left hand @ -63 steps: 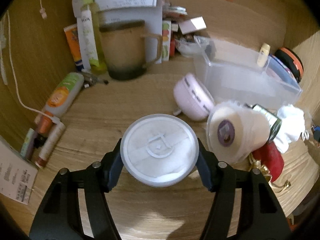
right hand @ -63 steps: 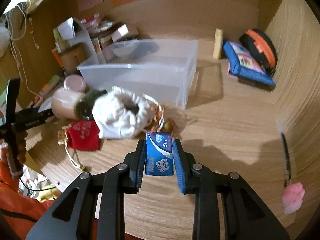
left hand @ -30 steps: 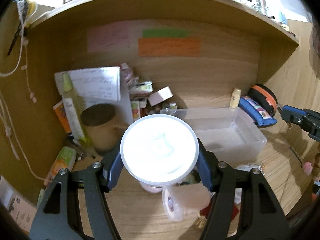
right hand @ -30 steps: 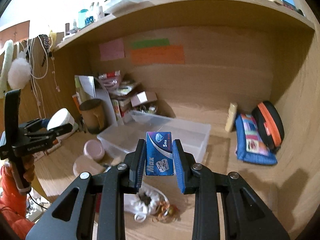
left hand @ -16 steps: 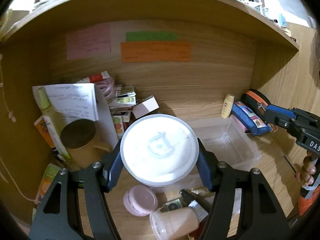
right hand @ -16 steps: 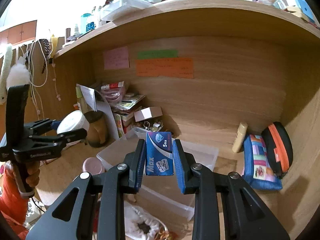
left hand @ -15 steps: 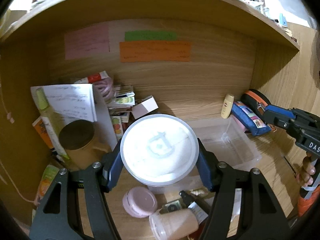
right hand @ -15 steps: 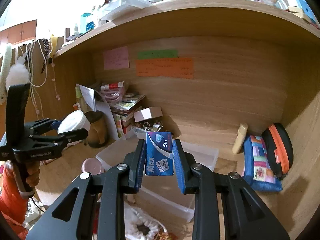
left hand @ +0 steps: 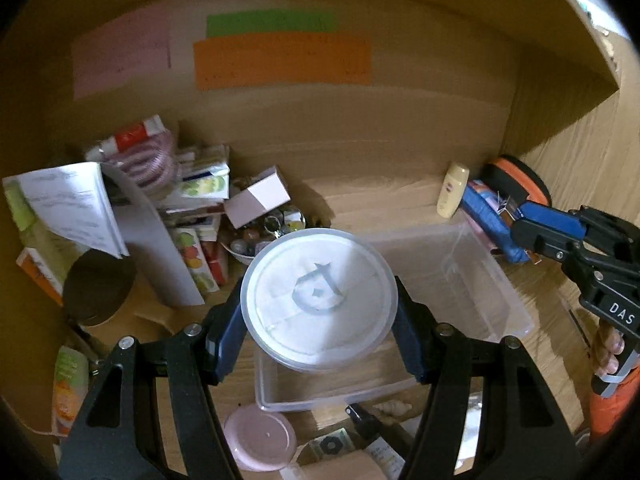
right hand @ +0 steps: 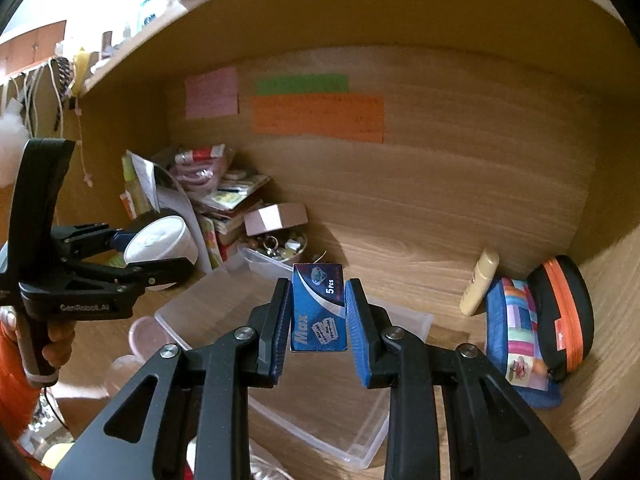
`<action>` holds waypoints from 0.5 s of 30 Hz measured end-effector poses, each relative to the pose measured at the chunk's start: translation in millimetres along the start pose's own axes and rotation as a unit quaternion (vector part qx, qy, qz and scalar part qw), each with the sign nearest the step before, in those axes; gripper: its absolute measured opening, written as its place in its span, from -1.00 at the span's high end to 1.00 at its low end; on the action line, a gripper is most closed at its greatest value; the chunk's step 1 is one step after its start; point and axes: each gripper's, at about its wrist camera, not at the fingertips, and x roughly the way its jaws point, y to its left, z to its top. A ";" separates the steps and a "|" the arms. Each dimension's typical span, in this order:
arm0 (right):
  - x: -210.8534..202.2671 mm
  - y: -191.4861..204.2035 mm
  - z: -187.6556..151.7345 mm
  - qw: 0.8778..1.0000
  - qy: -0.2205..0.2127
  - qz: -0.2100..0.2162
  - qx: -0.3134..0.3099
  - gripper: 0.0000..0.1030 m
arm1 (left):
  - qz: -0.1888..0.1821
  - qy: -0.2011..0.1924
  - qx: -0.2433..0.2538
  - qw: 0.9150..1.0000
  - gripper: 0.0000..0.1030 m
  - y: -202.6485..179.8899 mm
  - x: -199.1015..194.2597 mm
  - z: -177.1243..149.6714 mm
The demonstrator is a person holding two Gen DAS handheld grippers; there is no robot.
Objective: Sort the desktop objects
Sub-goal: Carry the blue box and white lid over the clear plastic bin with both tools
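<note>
Wooden desk alcove [right hand: 440, 208] is showing coloured notes [right hand: 318, 114] on its back wall and clutter in its left corner. Left gripper [left hand: 320, 316] is clamping a white tub [left hand: 318, 298] above the clear bin [left hand: 472, 280]. Right gripper [right hand: 318, 320] is clamping a blue box [right hand: 318, 308], likewise over the bin. A pink lid [left hand: 260, 438] is lying just before the bin.

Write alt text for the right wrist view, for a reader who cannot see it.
The right gripper is shut on a small blue box, held above an empty clear plastic bin on a wooden desk. At left, the left gripper holds a round white container. A colourful pouch and a black-and-orange case lie at right.
</note>
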 end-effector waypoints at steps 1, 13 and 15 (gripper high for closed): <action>4.3 -1.3 0.0 1.000 0.006 -0.001 -0.004 0.52 | 0.002 0.005 0.004 1.000 -0.25 -1.0 4.6 0.7; 54.5 -13.4 -7.8 0.997 0.075 -0.005 -0.023 0.52 | 0.002 0.073 0.029 0.997 -0.25 -7.9 56.2 2.9; 64.4 -15.4 -11.2 0.996 0.091 -0.004 -0.023 0.52 | 0.004 0.084 0.034 0.996 -0.25 -8.9 64.2 2.2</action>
